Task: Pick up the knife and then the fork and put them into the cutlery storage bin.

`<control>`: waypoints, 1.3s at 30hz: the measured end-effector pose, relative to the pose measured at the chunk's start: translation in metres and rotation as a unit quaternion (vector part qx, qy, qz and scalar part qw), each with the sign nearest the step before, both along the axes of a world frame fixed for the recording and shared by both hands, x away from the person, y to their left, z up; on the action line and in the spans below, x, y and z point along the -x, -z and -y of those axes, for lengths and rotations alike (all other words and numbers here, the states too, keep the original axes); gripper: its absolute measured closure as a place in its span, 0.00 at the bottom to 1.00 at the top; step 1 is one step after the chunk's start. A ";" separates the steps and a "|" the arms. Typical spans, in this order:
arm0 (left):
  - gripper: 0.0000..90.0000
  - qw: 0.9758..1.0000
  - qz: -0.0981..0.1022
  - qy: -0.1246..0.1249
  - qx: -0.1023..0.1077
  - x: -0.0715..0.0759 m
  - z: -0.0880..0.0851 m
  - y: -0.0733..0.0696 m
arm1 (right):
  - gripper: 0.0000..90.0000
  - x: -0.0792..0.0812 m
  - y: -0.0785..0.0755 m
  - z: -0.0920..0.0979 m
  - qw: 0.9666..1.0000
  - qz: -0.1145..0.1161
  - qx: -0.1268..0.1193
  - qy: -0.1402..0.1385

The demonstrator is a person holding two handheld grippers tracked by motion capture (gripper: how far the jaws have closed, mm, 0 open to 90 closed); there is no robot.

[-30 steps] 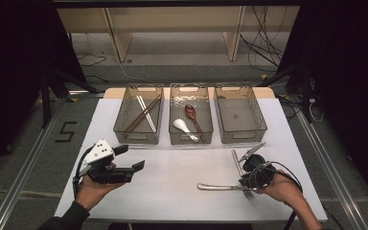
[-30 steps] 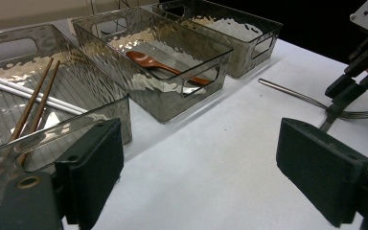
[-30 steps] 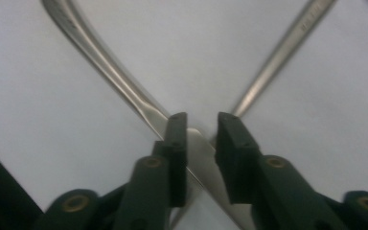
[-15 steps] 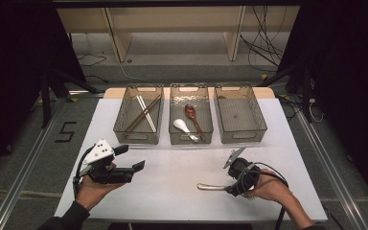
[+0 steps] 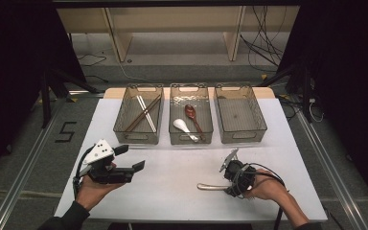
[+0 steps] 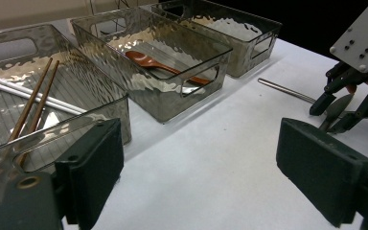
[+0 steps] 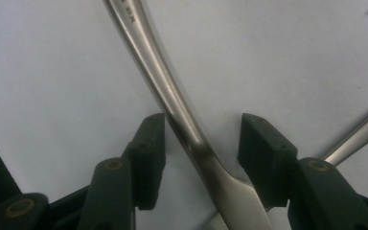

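Between the right hand-held gripper's (image 7: 201, 143) jaws: a curved silver metal utensil handle (image 7: 172, 100).
Jaws, just closing, stand part-open astride it on the white tabletop (image 7: 52, 62).

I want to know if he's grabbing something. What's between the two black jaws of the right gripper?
A silver utensil handle lies on the white table between the right gripper's open jaws, which have just been closing; the right gripper view shows it.

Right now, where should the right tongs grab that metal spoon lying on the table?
Grip the spoon at its narrow neck, just above where it widens. It lies flat, so come straight down with the right tongs astride the neck, squeezing across its width.
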State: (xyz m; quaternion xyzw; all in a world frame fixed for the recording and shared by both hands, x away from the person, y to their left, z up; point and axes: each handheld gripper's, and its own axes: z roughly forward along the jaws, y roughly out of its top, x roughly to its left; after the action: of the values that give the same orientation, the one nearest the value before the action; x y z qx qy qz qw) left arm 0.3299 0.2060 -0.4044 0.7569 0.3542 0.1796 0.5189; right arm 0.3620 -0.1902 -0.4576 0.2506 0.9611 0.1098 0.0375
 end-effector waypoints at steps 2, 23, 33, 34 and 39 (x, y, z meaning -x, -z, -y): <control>0.18 1.000 0.000 0.000 0.000 0.000 0.000 0.000 | 0.61 0.000 0.000 0.000 1.000 0.002 -0.002 -0.001; 0.18 1.000 0.000 0.000 0.000 0.000 0.000 0.000 | 0.80 0.001 -0.001 0.002 1.000 0.005 0.002 -0.029; 0.18 1.000 -0.001 0.000 0.000 0.000 -0.001 0.000 | 0.86 -0.006 -0.002 0.003 1.000 0.011 0.011 -0.025; 0.18 1.000 -0.001 -0.001 0.000 0.000 -0.001 0.000 | 0.86 -0.007 -0.002 0.003 1.000 0.013 0.011 -0.026; 0.18 1.000 -0.001 -0.001 0.000 0.000 -0.001 0.000 | 0.89 -0.012 -0.002 0.004 0.999 0.016 0.015 -0.029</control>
State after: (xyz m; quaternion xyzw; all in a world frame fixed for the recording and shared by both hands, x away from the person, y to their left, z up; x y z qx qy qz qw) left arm 0.3295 0.2065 -0.4045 0.7569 0.3555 0.1790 0.5184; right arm 0.3736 -0.1941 -0.4555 0.2199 0.9689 0.1005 0.0532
